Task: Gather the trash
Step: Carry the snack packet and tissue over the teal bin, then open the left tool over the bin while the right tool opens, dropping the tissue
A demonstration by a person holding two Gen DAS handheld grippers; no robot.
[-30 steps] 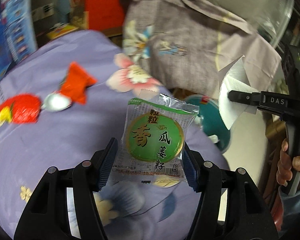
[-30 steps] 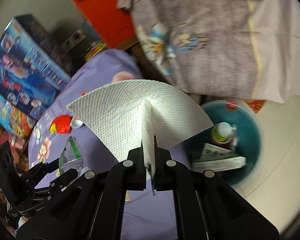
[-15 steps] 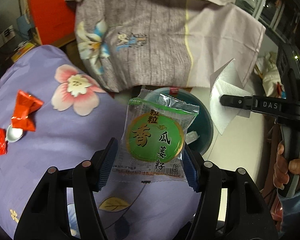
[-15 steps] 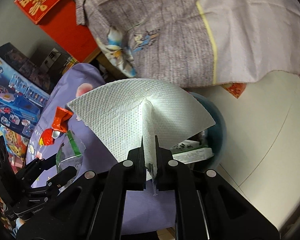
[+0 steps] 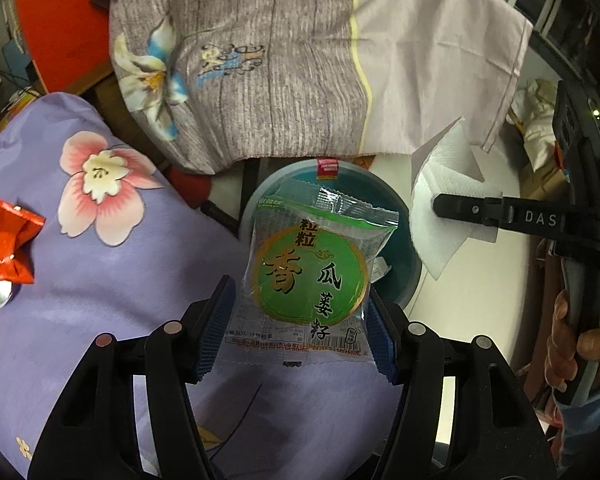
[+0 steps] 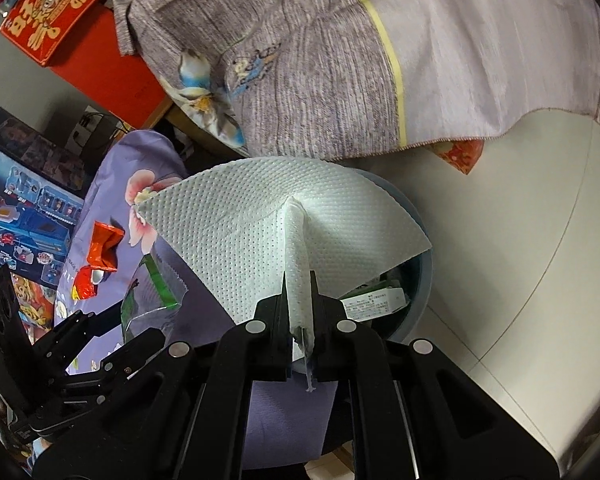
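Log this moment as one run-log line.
left gripper: shut on seed packet | right gripper: shut on paper towel | both near teal bin | red wrappers on purple cloth

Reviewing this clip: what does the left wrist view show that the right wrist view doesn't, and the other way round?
Left wrist only: the printed front of the green snack packet clamped in the left hand-held gripper, and the person's hand on the right hand-held gripper's handle.

Right wrist only: the right hand-held gripper from behind, shut on the white paper towel, the cartons in the teal bin, the red box and the blue toy boxes.

Both: packet, towel, bin, red wrappers on the purple floral cloth, grey floral sheet.
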